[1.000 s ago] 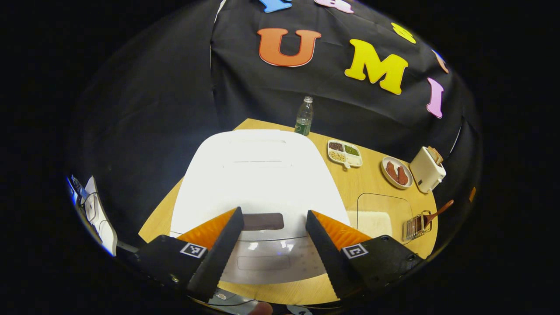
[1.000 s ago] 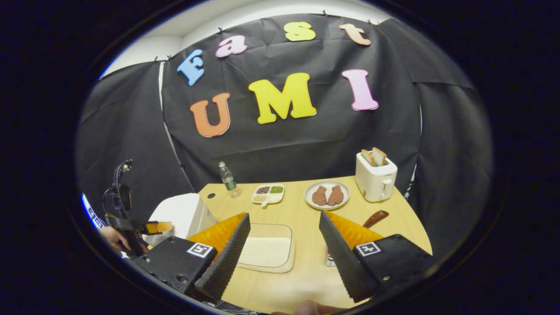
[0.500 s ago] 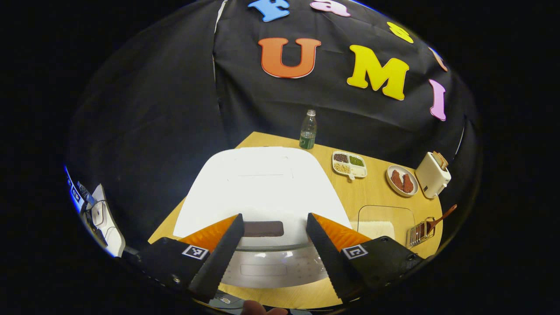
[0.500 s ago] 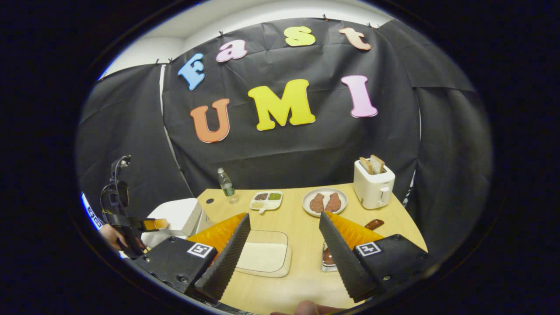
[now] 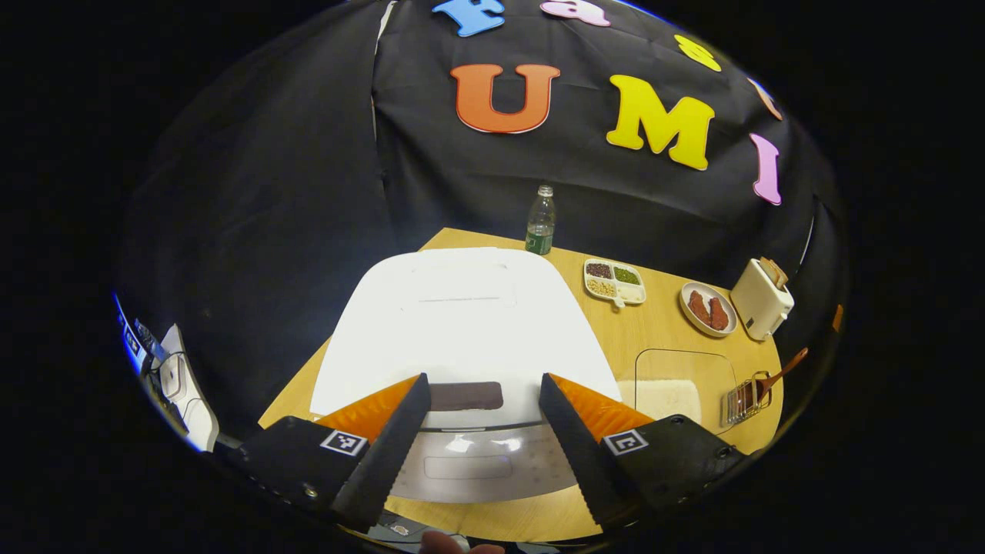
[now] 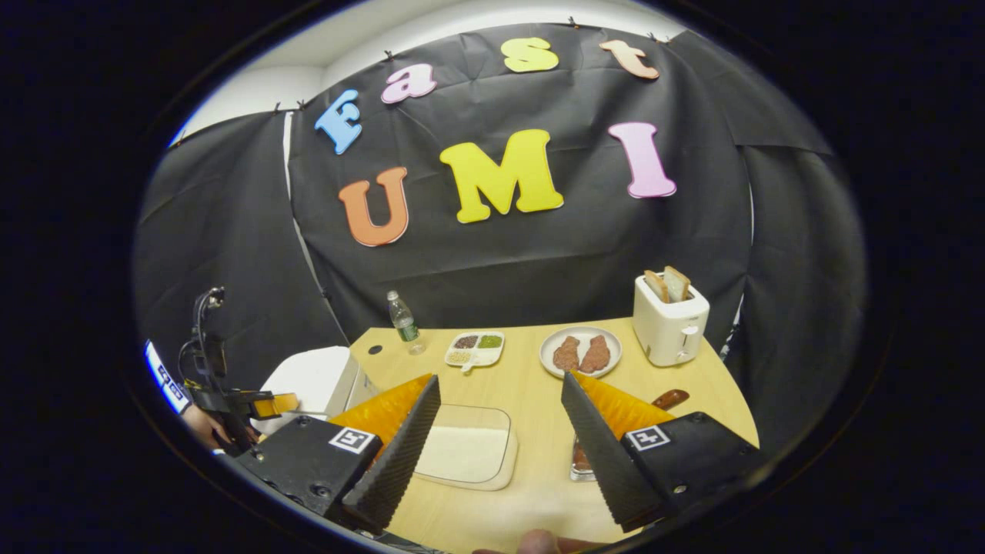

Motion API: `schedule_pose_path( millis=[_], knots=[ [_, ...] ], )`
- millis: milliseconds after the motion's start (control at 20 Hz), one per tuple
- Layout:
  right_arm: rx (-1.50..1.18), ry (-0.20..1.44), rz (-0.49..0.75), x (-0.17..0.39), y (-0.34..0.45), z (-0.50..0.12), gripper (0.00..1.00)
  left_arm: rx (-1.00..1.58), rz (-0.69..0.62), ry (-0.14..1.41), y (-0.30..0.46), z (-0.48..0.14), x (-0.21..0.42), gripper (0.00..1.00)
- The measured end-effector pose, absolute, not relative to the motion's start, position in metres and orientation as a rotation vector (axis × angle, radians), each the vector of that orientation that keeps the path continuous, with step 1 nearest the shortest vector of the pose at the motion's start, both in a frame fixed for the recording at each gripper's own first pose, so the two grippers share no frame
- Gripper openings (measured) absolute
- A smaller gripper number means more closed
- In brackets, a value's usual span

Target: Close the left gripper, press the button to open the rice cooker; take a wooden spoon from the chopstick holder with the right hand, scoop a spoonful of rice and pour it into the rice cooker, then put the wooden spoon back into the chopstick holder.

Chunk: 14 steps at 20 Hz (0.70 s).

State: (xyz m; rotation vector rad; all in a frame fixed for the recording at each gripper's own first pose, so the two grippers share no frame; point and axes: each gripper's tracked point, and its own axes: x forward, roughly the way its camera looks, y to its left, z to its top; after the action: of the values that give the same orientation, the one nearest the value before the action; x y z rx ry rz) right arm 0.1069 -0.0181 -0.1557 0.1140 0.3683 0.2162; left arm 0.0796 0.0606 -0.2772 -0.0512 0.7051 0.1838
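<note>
Fingers of the left gripper [image 5: 481, 392] are spread wide above the cooker [image 5: 462, 323], its lid down, the dark button [image 5: 465, 396] between the tips. The right gripper [image 6: 500, 392] is likewise spread and empty over the table [image 6: 531, 385], rice tray [image 6: 468, 454] below, spoon [image 6: 668, 399] in its holder [image 6: 579, 459] behind the right finger.

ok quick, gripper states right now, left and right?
Left gripper: open, empty, fingers spread above the closed rice cooker.
Right gripper: open, empty, over the table, wooden spoon not gripped.
</note>
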Motion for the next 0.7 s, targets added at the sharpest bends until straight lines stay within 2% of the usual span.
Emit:
schedule_pose_path(
  millis=[100,200,250,300,500,700],
  knots=[
    [0.105,0.382,0.225,0.108,-0.015,-0.160,1.00,-0.045,0.189,0.680,0.061,-0.275,0.078,0.97],
    [0.095,0.395,0.233,0.110,-0.012,-0.164,1.00,-0.024,0.206,0.649,0.066,-0.274,0.075,0.97],
    [0.090,0.404,0.238,0.110,-0.010,-0.166,0.96,-0.030,0.214,0.620,0.069,-0.271,0.076,0.97],
    [0.085,0.414,0.242,0.111,-0.008,-0.169,1.00,-0.037,0.226,0.596,0.072,-0.267,0.075,0.99],
    [0.078,0.462,0.279,0.115,0.008,-0.180,1.00,-0.074,0.242,0.659,0.084,-0.281,0.070,0.99],
    [0.066,0.457,0.311,0.121,0.025,-0.178,0.96,-0.086,0.195,0.702,0.084,-0.287,0.070,1.00]
  ],
)
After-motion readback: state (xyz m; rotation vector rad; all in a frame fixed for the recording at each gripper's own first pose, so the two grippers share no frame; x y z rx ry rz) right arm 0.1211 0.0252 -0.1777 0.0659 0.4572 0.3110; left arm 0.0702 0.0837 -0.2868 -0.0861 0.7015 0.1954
